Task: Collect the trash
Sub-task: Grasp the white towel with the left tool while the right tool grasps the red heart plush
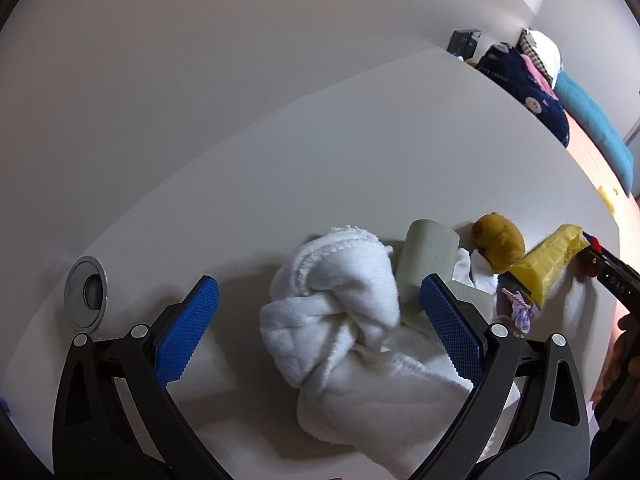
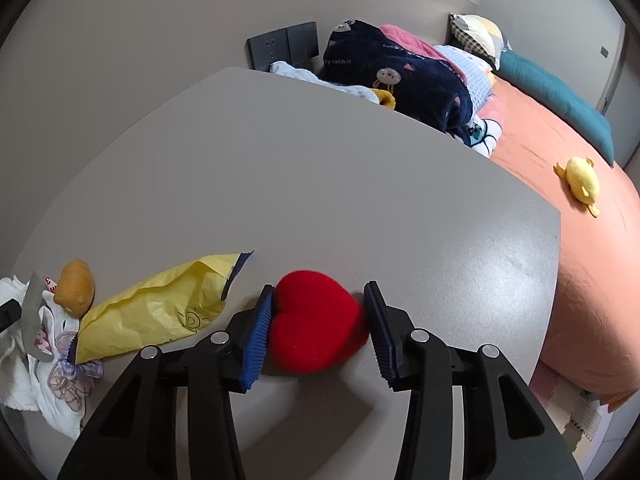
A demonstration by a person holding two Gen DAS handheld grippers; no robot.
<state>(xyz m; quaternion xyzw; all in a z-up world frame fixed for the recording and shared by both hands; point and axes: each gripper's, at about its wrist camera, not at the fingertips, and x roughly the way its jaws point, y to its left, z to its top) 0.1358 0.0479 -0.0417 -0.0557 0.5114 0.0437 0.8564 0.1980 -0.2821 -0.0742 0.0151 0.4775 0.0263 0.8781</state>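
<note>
My left gripper [image 1: 320, 300] is open over a crumpled white towel [image 1: 336, 304] on the grey desk [image 1: 320, 152]. Behind the towel lie a grey roll [image 1: 428, 260], a brown plush toy [image 1: 498, 242] and a yellow bag [image 1: 548, 264]. My right gripper [image 2: 318, 310] has its blue pads on both sides of a red heart plush [image 2: 316, 320] resting on the desk [image 2: 320, 160]; both pads touch it. The yellow bag [image 2: 160, 308] lies just left of it, with the brown plush [image 2: 76, 286] and white cloth [image 2: 24, 364] further left.
A round metal cable grommet [image 1: 86, 292] sits in the desk at the left. A bed with an orange sheet [image 2: 560, 240], a yellow duck plush [image 2: 580, 184], a dark blanket [image 2: 400, 76] and pillows is to the right. Wall sockets [image 2: 284, 46] are behind the desk.
</note>
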